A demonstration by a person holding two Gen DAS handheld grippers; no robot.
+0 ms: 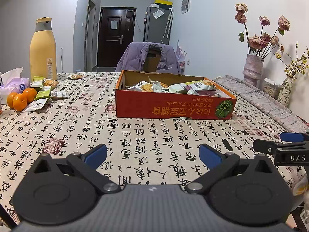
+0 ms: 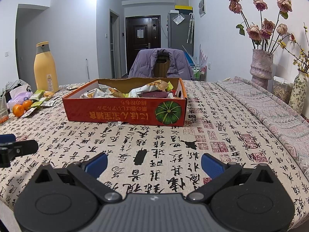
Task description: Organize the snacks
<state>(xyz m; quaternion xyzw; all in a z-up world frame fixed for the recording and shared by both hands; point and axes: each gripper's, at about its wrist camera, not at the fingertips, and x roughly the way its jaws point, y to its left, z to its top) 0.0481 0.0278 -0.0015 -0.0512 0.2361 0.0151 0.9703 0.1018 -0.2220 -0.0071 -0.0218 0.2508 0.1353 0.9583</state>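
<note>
An orange cardboard box (image 1: 173, 111) (image 2: 125, 112) with a pumpkin picture stands mid-table, holding several snack packets (image 1: 173, 87) (image 2: 135, 92). More loose packets (image 1: 44, 94) (image 2: 41, 100) lie at the far left beside the oranges, and one packet (image 1: 75, 76) lies further back. My left gripper (image 1: 152, 154) hovers open over the near tablecloth with nothing between its blue fingers. My right gripper (image 2: 153, 164) is likewise open and holds nothing, well short of the box. Each gripper shows at the edge of the other's view.
A yellow bottle (image 1: 43, 50) (image 2: 46, 67), oranges (image 1: 19, 99) (image 2: 22, 107) and a tissue pack (image 1: 13, 84) stand at the left. Vases with flowers (image 1: 253, 67) (image 2: 261, 67) line the right wall. A chair with a purple jacket (image 1: 148, 58) sits behind the table.
</note>
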